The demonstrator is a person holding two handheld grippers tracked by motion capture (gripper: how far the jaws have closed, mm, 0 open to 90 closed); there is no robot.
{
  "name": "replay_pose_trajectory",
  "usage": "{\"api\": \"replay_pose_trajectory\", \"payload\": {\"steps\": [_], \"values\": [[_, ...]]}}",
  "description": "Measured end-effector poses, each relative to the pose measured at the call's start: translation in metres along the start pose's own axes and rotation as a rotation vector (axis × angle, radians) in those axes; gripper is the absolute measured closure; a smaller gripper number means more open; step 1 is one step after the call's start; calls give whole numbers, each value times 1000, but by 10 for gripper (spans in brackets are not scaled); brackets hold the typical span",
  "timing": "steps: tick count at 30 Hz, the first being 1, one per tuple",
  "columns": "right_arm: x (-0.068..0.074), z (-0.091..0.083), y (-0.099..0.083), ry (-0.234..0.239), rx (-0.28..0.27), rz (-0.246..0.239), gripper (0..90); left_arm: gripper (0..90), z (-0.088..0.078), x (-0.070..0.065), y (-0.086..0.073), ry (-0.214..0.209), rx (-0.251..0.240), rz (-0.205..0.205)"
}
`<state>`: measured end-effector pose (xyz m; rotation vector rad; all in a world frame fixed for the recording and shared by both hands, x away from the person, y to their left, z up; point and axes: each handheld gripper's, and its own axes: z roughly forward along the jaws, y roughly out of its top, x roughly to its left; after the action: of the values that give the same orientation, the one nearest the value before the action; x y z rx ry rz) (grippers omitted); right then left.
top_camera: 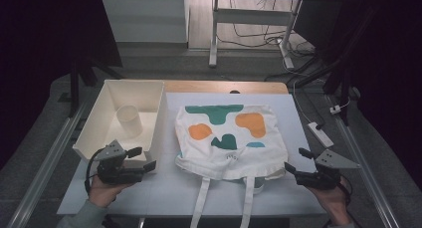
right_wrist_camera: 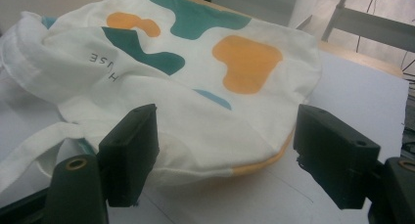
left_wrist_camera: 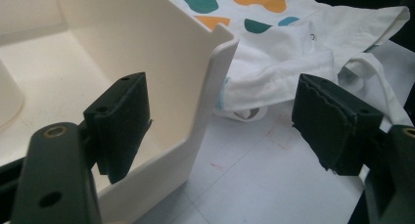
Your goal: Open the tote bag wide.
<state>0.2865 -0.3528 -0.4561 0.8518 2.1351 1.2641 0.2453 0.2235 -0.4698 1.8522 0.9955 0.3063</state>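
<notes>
Bag [top_camera: 226,133]: flat on the table [top_camera: 164,190], mid-table, printed side up; mouth and two straps toward the person.
Long axis: from the far edge to the mouth, straps trailing on to the near table edge.
Left tongs [top_camera: 144,159]: open, nothing held; at the near corner of the bin [top_camera: 99,116], its wall between the jaws in the left gripper view; bag mouth lies to their right.
Right tongs [top_camera: 296,161]: open, nothing held; just beside the bag's near right corner, pointing at it.
Nearer hand: right, judged from the high view; left stands apart, by the bin.
Cup [top_camera: 129,119]: upright inside the bin.
</notes>
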Motion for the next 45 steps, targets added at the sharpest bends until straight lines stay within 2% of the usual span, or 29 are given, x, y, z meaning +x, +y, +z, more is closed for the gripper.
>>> {"api": "replay_pose_trajectory", "payload": {"steps": [11, 19, 27, 28, 29, 33, 39, 42, 45], "values": [[1, -6, 1, 21, -1, 10, 237, 219, 0, -1, 1, 5, 0, 3], [5, -10, 6, 32, -7, -2, 235, 219, -5, -4, 3, 4, -14, 7], [10, -16, 13, 42, -32, -13, 235, 219, -7, -22, 14, -21, -32, 55], [11, -17, 14, 50, -39, -14, 235, 216, -7, -25, 16, -11, -30, 59], [14, -17, 17, 65, -45, -16, 235, 184, -6, -30, 19, 16, -13, 70], [22, -13, 21, 91, -40, -33, 234, 179, -5, -33, 22, 36, -10, 69], [31, -3, 23, 124, -21, -48, 233, 197, -21, -36, 27, 40, -72, 64], [32, -1, 23, 133, -19, -47, 233, 199, -23, -43, 31, 27, -90, 81], [35, 2, 25, 144, -14, -55, 233, 200, -18, -54, 36, 1, -86, 112]]}}
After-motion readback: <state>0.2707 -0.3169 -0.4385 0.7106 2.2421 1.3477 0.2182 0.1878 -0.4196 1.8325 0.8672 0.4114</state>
